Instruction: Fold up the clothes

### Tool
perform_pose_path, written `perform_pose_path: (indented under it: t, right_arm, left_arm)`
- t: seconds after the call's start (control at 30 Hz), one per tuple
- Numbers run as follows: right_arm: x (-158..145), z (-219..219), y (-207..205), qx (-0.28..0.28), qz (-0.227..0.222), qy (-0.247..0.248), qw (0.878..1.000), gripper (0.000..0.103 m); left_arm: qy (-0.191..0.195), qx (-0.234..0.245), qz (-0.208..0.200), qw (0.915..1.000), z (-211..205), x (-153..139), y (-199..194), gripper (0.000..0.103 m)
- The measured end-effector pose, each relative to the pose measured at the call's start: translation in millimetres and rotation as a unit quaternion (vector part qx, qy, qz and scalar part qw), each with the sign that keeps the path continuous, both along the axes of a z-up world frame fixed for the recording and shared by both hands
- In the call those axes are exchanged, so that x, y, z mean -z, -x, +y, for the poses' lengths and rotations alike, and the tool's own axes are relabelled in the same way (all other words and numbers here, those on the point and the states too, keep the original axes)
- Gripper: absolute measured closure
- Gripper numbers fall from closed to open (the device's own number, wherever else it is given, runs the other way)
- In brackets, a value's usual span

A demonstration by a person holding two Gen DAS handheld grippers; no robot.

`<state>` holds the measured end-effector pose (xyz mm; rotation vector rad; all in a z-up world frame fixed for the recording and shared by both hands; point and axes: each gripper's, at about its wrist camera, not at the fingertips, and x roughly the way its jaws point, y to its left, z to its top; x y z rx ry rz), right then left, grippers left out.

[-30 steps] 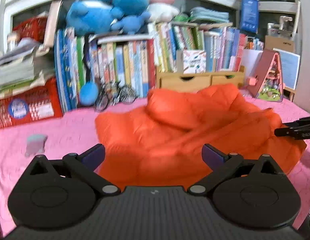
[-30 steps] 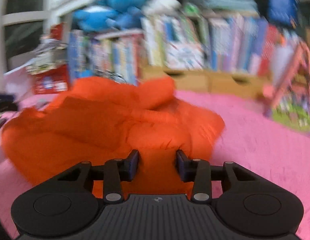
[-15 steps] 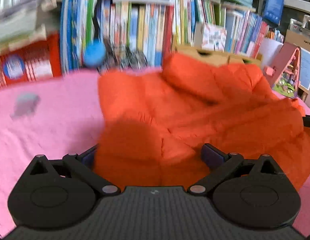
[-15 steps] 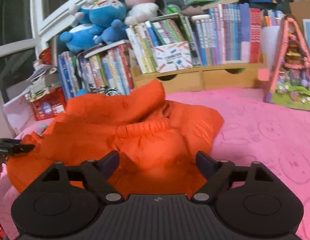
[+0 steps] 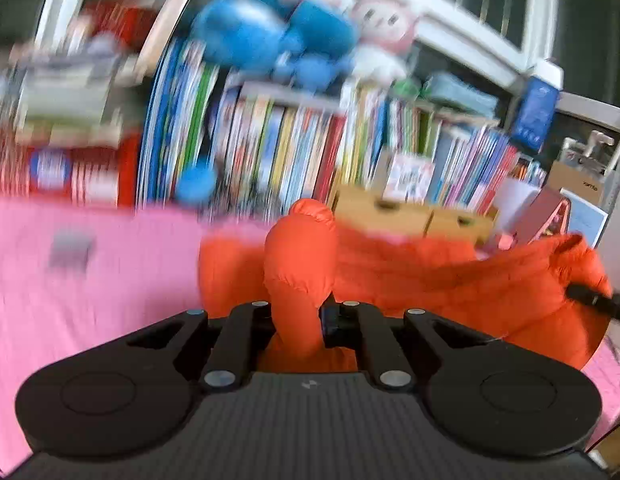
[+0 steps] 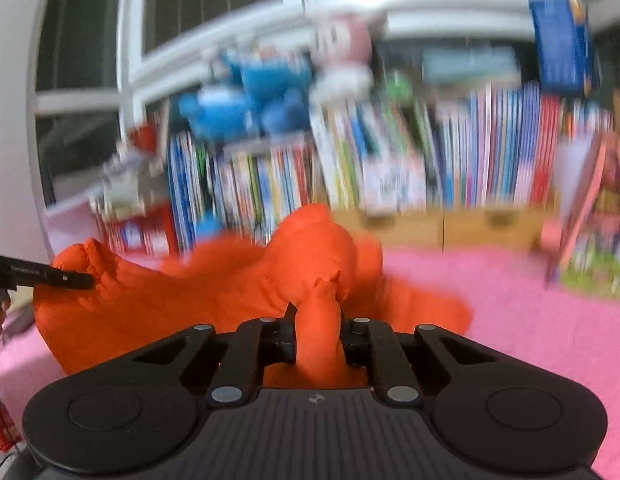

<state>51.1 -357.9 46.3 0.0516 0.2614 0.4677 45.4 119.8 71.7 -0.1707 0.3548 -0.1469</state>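
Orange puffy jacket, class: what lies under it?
The orange puffy jacket lies on a pink cloth that shows all round it. Whatever is beneath its middle is covered; both grippers pinch folds of it.

A: The puffy orange quilted jacket [image 5: 430,276] looks like smooth synthetic cloth with a slight sheen.

B: And the pink cloth cover [image 6: 510,320] under it is matt, faintly textured.

A: The black left gripper [image 5: 297,322] looks like matt plastic, ribbed on its body, with small shiny metal pins.

B: The pale wooden drawer box [image 6: 450,228] looks smooth.
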Motion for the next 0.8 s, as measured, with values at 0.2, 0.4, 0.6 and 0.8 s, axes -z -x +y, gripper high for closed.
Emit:
perform_pose_path:
  t: [0.2,0.4,0.6,0.8]
  right_arm:
    - [-30,5,-76,0.045,-0.018,0.014,0.999,0.087]
    - [4,30,-166,0.088,0.052,0.073,0.992,0.084]
    - [51,44,-199,0.106,0.084,0.120,0.983,0.077]
    - [79,43,-207,0.125,0.110,0.126,0.978,0.074]
  left_arm:
    - [-0.034,-0.041,-0.007,0.9986,-6,-4,-91,0.087]
    - [-0.085,-0.070,0.027,0.9935,-15,38,-142,0.081]
    - [-0.153,-0.084,0.028,0.9842,-20,66,-162,0.069]
    - [-0.139,-0.093,0.048,0.9847,-13,79,-183,0.044]
